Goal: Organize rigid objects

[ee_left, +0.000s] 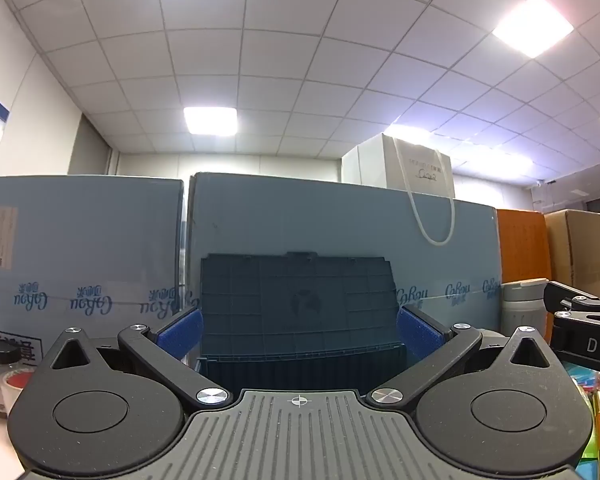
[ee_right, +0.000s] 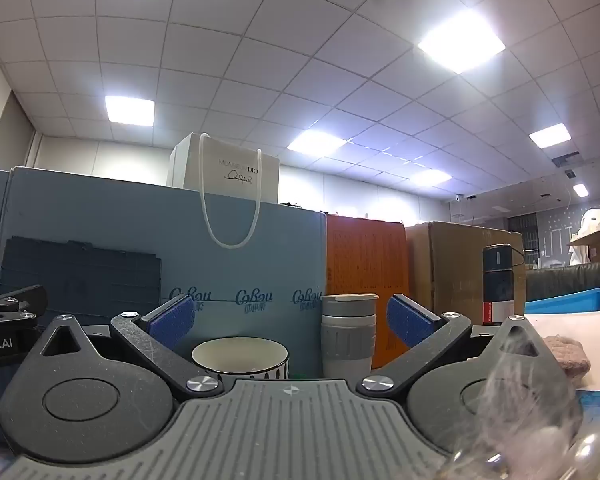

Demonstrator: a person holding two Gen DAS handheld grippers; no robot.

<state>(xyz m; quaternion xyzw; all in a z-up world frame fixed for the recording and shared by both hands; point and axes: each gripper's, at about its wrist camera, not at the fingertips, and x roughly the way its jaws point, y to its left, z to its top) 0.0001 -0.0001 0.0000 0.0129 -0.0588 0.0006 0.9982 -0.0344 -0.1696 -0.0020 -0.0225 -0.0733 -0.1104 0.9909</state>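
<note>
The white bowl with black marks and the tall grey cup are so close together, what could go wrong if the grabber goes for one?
Two things might go wrong. The open right gripper has the white ceramic bowl with black marks and the grey ribbed tumbler with a lid both ahead of it, so closing on one could bump the other. The tall tumbler might tip. The bowl's round wall could also slip from the blue pads.
</note>
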